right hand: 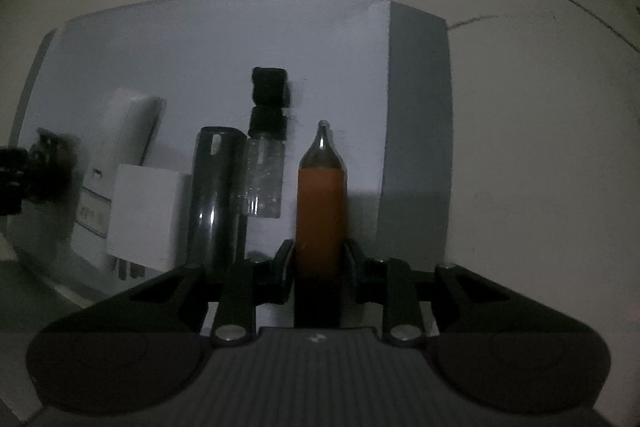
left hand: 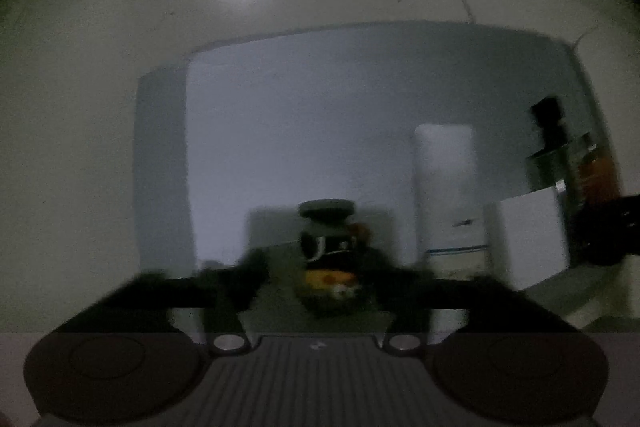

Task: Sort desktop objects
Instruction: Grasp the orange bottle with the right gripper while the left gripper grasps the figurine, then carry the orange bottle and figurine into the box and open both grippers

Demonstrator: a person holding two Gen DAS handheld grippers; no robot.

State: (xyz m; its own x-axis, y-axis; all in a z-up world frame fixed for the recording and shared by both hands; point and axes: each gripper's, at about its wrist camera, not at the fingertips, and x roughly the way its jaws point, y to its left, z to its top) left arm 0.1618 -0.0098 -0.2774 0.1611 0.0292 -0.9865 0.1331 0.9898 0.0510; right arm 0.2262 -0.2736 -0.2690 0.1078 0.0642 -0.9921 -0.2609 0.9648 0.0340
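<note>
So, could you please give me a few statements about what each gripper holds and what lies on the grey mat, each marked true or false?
1. The right gripper is shut on the orange tube. True.
2. The left gripper is empty. False: a small dark jar sits between its fingers.
3. A white box lies on the grey mat left of the dark cylinder. True.
4. The clear bottle has a white cap. False: its cap is black.
</note>
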